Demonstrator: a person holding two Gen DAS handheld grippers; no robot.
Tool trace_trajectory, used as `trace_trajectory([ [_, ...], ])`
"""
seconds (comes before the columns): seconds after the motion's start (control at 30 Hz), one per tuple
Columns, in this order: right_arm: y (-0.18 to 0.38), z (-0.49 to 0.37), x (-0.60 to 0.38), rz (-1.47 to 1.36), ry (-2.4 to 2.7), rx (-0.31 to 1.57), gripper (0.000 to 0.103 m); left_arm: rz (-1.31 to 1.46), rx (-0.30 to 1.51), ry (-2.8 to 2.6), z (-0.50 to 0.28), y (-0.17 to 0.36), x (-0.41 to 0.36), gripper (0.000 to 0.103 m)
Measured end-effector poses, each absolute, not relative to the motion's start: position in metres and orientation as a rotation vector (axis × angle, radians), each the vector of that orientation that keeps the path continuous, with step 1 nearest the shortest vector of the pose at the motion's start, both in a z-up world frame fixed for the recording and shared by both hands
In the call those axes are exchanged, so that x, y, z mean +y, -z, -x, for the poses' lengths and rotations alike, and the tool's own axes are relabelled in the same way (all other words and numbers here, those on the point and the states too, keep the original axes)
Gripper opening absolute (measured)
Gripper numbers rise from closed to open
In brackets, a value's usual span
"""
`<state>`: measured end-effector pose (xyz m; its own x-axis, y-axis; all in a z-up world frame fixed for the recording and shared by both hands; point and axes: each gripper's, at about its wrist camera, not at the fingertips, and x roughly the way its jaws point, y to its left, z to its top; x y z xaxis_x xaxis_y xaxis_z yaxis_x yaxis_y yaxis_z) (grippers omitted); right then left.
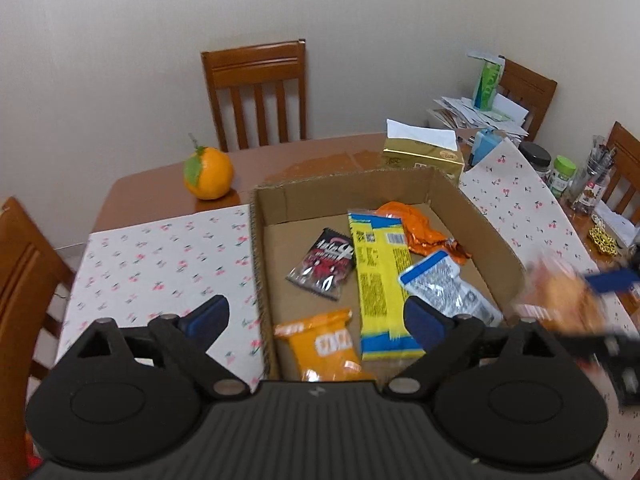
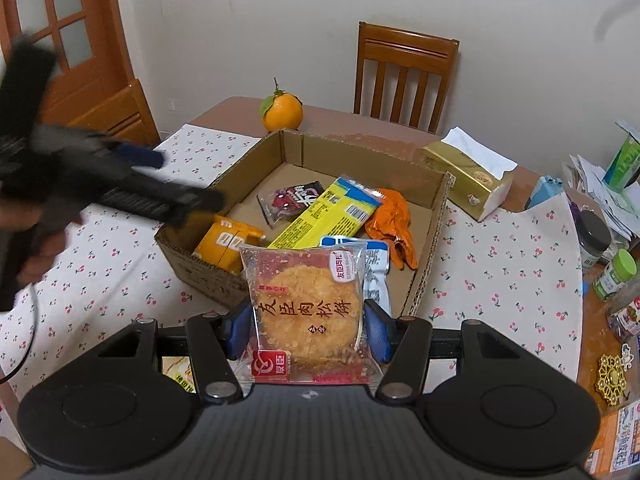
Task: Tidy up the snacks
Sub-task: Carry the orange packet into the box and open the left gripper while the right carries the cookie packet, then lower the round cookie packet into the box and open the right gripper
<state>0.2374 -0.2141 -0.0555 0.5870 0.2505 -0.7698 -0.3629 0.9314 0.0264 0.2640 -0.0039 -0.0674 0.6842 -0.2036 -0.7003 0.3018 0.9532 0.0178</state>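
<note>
The meat floss cake packet (image 2: pixel 308 312) is hanging clamped in the right gripper (image 2: pixel 306 334) at the cardboard box's (image 2: pixel 438 190) six o'clock wall, being carried in for release, while the left gripper (image 1: pixel 316 320) is hovering apart and empty above the yellow packet (image 1: pixel 380 280).

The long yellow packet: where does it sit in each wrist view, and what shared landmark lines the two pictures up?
Left wrist: the yellow packet lies lengthwise mid-box, running from the far orange wrapper toward the camera, just left of the white-and-blue pouch.
Right wrist: the yellow packet lies diagonally in the box, above the held cake packet.
Shared landmark: the orange on the table beyond the box.
</note>
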Motion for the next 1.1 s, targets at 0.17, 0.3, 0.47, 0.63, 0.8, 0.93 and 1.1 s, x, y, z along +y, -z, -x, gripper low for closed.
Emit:
trace_trajectory([
  [0.17, 0.052, -0.256, -0.208, 0.141, -0.367, 0.870, 0.062, -0.088, 0.787, 0.255, -0.231, 0.068, 0.009, 0.094],
  [0.3, 0.048, -0.275, -0.195, 0.153, -0.384, 0.855, 0.062, -0.101, 0.798, 0.208, -0.210, 0.072, 0.017, 0.094],
  [0.47, 0.051, -0.309, -0.171, 0.155, -0.405, 0.855, 0.062, -0.091, 0.799, 0.167, -0.194, 0.072, 0.032, 0.094],
  [0.63, 0.061, -0.345, -0.146, 0.147, -0.416, 0.876, 0.062, -0.053, 0.803, 0.114, -0.185, 0.074, 0.054, 0.094],
  [0.8, 0.074, -0.375, -0.120, 0.167, -0.410, 0.899, 0.062, -0.027, 0.816, 0.050, -0.178, 0.078, 0.073, 0.094],
  [0.93, 0.083, -0.394, -0.108, 0.142, -0.411, 0.910, 0.063, -0.013, 0.822, 0.014, -0.172, 0.080, 0.084, 0.094],
  [1.1, 0.083, -0.393, -0.102, 0.134, -0.399, 0.884, 0.100, -0.017, 0.827, 0.003, -0.169, 0.081, 0.089, 0.094],
])
